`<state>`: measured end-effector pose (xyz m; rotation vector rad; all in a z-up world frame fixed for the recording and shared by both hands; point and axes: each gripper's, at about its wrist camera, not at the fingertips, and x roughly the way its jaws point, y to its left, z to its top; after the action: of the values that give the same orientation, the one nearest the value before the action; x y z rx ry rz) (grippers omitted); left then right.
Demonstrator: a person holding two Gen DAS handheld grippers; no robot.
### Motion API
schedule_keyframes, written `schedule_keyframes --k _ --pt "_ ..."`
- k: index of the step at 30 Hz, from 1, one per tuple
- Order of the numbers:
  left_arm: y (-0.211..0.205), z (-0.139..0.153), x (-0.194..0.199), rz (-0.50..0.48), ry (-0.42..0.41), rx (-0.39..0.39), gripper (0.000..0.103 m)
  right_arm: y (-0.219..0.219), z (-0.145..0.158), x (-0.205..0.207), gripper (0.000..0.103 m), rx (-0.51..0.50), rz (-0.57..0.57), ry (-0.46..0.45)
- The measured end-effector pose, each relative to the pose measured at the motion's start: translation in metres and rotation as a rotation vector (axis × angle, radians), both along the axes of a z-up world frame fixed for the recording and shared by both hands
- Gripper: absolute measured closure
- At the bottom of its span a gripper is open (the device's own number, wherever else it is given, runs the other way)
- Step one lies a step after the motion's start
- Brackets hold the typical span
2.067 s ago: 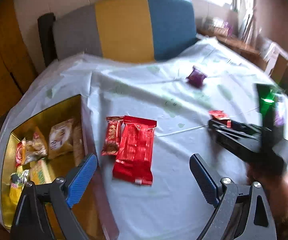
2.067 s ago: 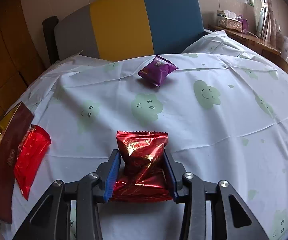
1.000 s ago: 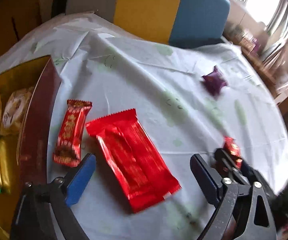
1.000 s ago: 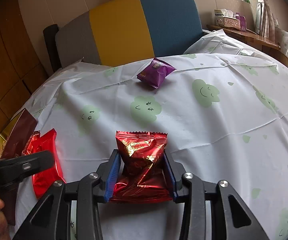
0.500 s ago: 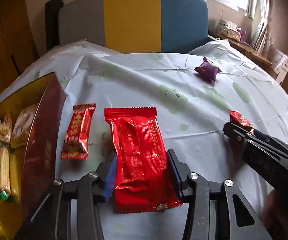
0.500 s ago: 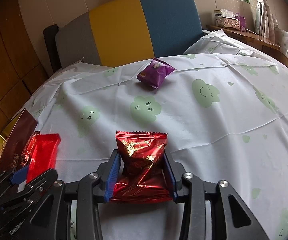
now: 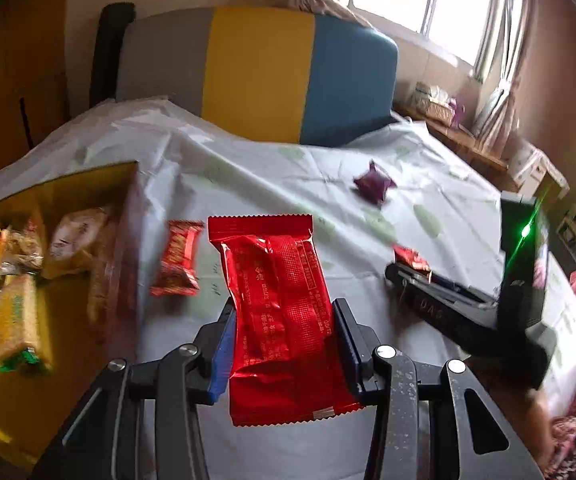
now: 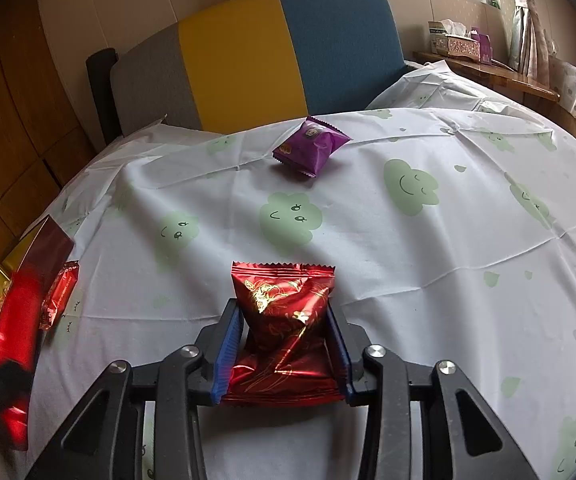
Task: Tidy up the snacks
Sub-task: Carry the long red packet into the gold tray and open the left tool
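My left gripper [image 7: 283, 344] is shut on a long bright red packet [image 7: 279, 304] and holds it lifted above the table. A small red snack bar [image 7: 177, 258] lies just left of it, beside the gold box [image 7: 67, 188] that holds several snacks. My right gripper [image 8: 283, 344] is shut on a dark red foil packet [image 8: 283, 320] low over the table. A purple packet [image 8: 310, 148] lies at the far side. The left gripper with its red packet shows blurred at the left edge of the right wrist view [image 8: 15, 320].
The round table wears a white cloth with green cloud faces [image 8: 408, 188]. A grey, yellow and blue chair back [image 8: 247, 52] stands behind it. A wooden shelf with tissue boxes [image 8: 460, 44] is at the far right. The box's dark red lid [image 8: 47, 248] stands upright.
My left gripper closed on the long red packet and has lifted it off the table toward the box side. The right gripper has stayed still with its dark red packet.
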<state>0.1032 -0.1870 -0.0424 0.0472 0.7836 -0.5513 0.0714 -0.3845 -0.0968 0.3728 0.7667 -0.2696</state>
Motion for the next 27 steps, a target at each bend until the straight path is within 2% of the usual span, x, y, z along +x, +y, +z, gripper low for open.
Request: schedule_keyframes --k 7,12,23,27 --pt "0.046 0.025 0.014 0.092 -0.006 -0.069 0.057 0.000 0.000 0.000 0.062 0.002 0.000 -0.001" --pt "0.077 0.026 0.034 0.173 0.021 -0.065 0.057 0.000 0.000 0.000 0.062 0.002 0.000 -0.001" --pt "0.136 -0.016 0.074 0.284 0.271 -0.094 0.057 0.000 0.000 0.000 0.062 -0.002 -0.001 0.001" --pt "0.146 -0.032 0.091 0.312 0.352 -0.067 0.057 0.000 0.000 0.000 0.062 -0.002 -0.001 0.001"
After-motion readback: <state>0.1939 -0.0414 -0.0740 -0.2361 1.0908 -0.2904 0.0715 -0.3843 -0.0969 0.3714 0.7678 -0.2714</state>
